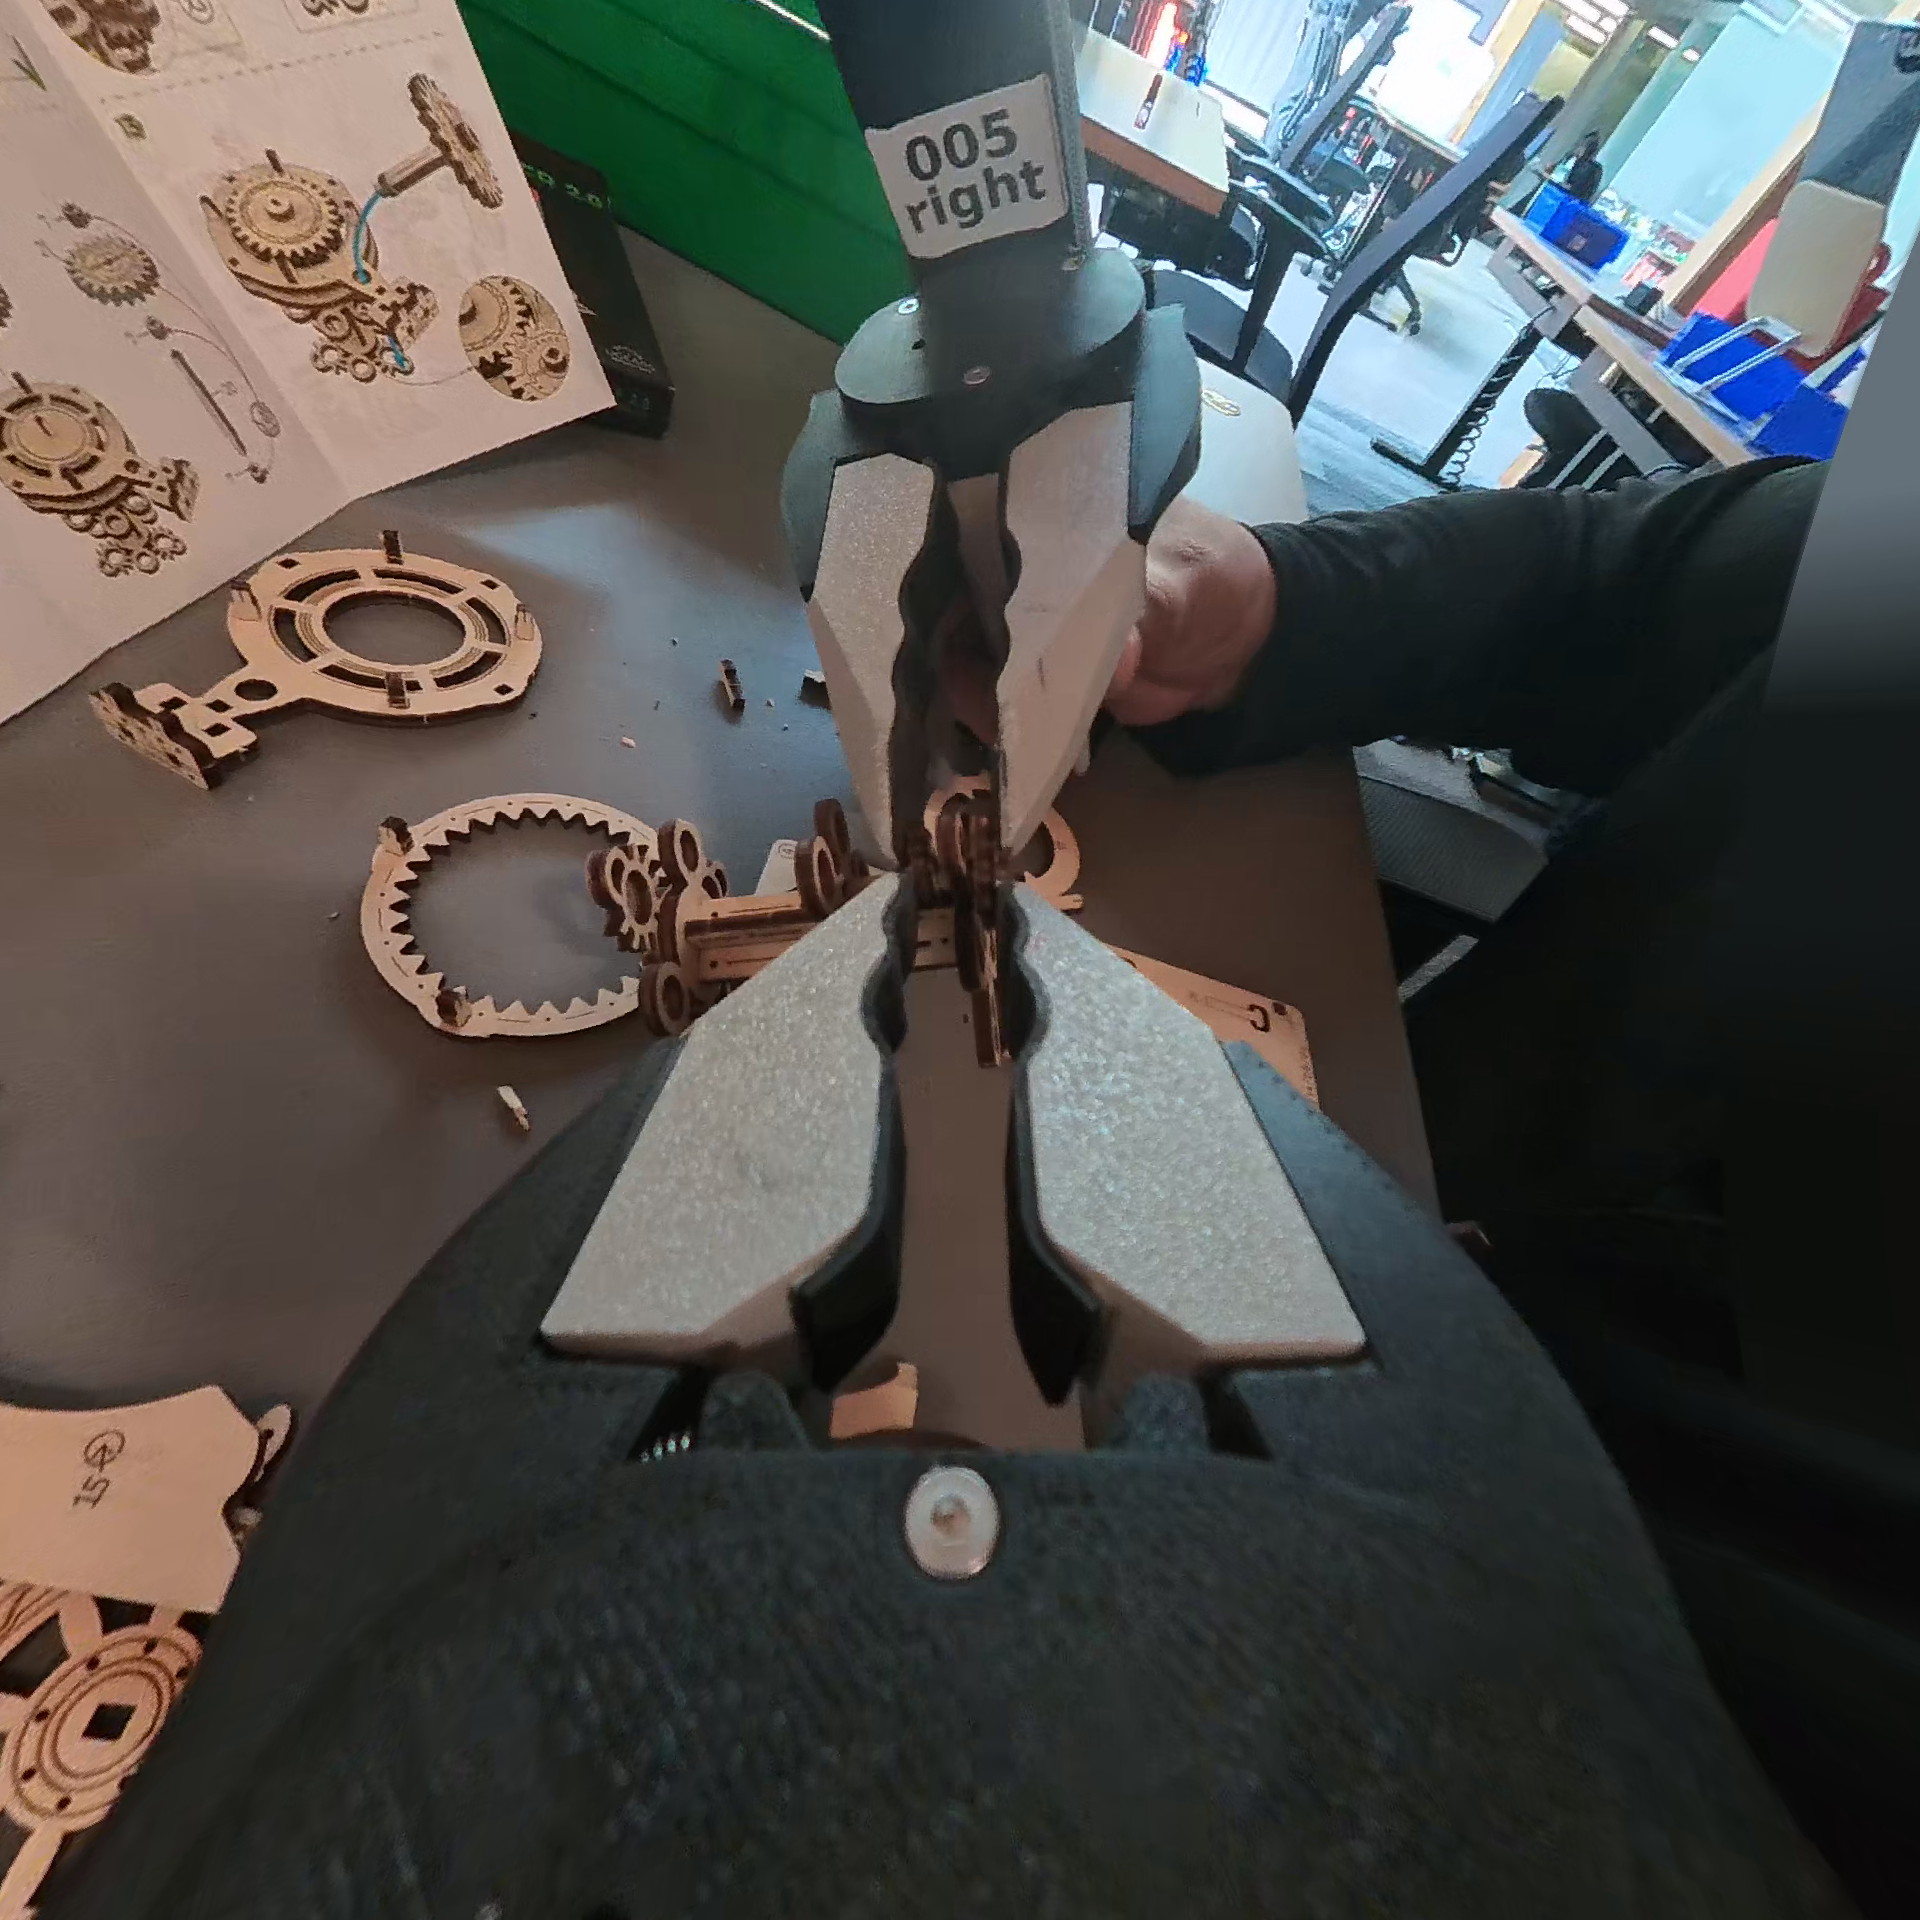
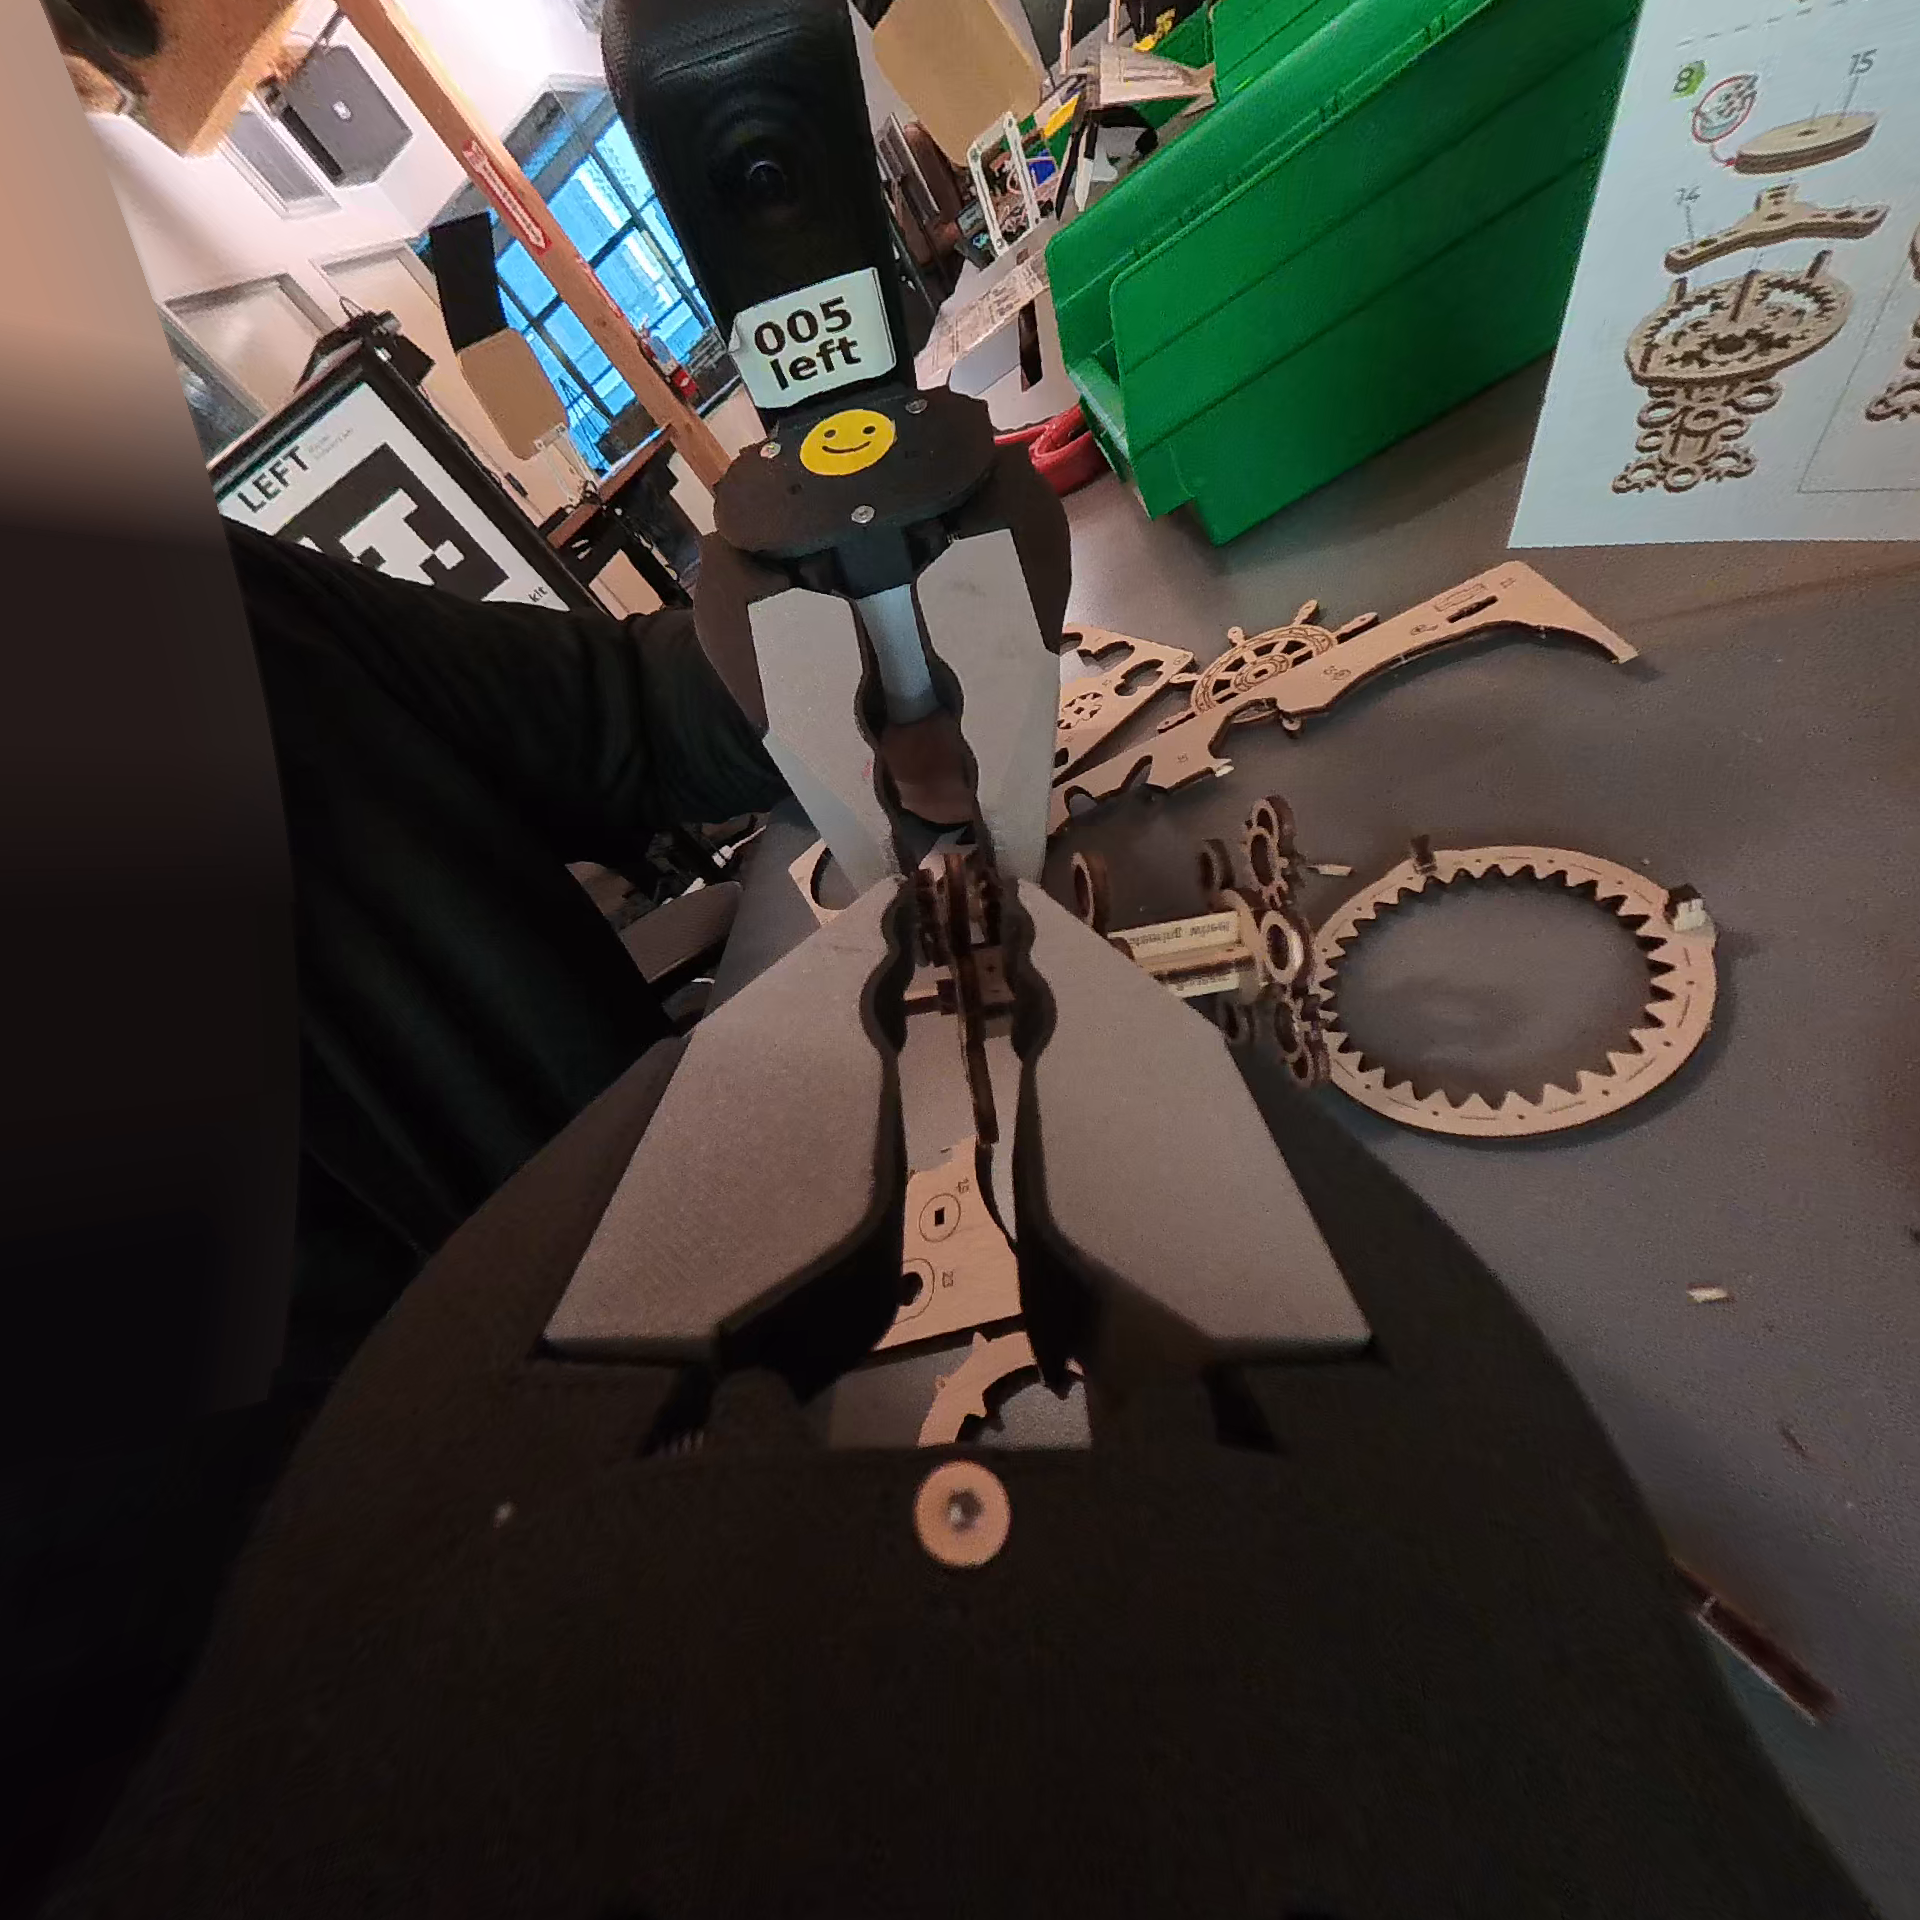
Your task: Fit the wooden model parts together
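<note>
Fingers of both grippers, grey and speckled with wavy black inner pads, meet tip to tip over the table. Those of the left gripper [image 1: 951,904] stand narrow, pinching a small dark-edged plywood gear assembly [image 1: 961,862] held upright between the two tools; those of the right gripper [image 2: 956,914] are narrow too and seem to clamp the same piece from the opposite side, though the tips hide the contact. A thin wooden strip [image 1: 989,1008] hangs from it between the pads. Just beside it lies a cluster of small laser-cut cogs on a flat bar [image 1: 686,925], touching a flat toothed plywood ring [image 2: 1507,987]. Farther off sit a round slotted plywood frame [image 1: 384,634] and a printed instruction sheet [image 1: 260,260], cut off at the edge, on the matte grey table [image 1: 260,1143].
</note>
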`<move>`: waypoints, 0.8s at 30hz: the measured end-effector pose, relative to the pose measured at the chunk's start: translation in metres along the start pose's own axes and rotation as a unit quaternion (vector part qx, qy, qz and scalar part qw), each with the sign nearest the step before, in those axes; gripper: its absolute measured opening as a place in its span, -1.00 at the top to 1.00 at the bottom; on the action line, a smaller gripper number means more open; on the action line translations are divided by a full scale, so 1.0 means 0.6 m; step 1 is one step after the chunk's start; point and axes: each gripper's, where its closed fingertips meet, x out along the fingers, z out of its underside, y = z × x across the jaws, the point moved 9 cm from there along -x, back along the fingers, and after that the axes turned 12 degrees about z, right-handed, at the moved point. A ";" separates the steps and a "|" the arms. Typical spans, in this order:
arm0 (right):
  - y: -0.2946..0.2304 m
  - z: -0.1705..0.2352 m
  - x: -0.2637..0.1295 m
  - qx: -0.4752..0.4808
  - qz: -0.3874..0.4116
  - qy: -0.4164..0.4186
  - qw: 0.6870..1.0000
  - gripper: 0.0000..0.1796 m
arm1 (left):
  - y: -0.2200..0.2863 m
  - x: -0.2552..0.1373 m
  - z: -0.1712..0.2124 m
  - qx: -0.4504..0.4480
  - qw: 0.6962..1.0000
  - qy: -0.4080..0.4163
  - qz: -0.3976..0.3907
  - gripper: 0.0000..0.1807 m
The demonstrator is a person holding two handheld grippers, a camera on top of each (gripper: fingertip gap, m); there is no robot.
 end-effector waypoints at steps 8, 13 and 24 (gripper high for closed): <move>0.000 0.000 0.001 -0.003 -0.013 -0.010 1.000 0.87 | 0.008 0.002 -0.005 0.014 0.999 -0.028 -0.012 0.89; -0.008 -0.001 0.001 0.001 -0.031 0.016 0.999 0.88 | 0.012 -0.005 -0.012 -0.002 1.000 -0.007 0.015 0.90; -0.013 -0.003 -0.004 0.013 -0.025 0.036 0.999 0.88 | 0.016 -0.004 -0.014 0.000 1.000 0.013 0.006 0.89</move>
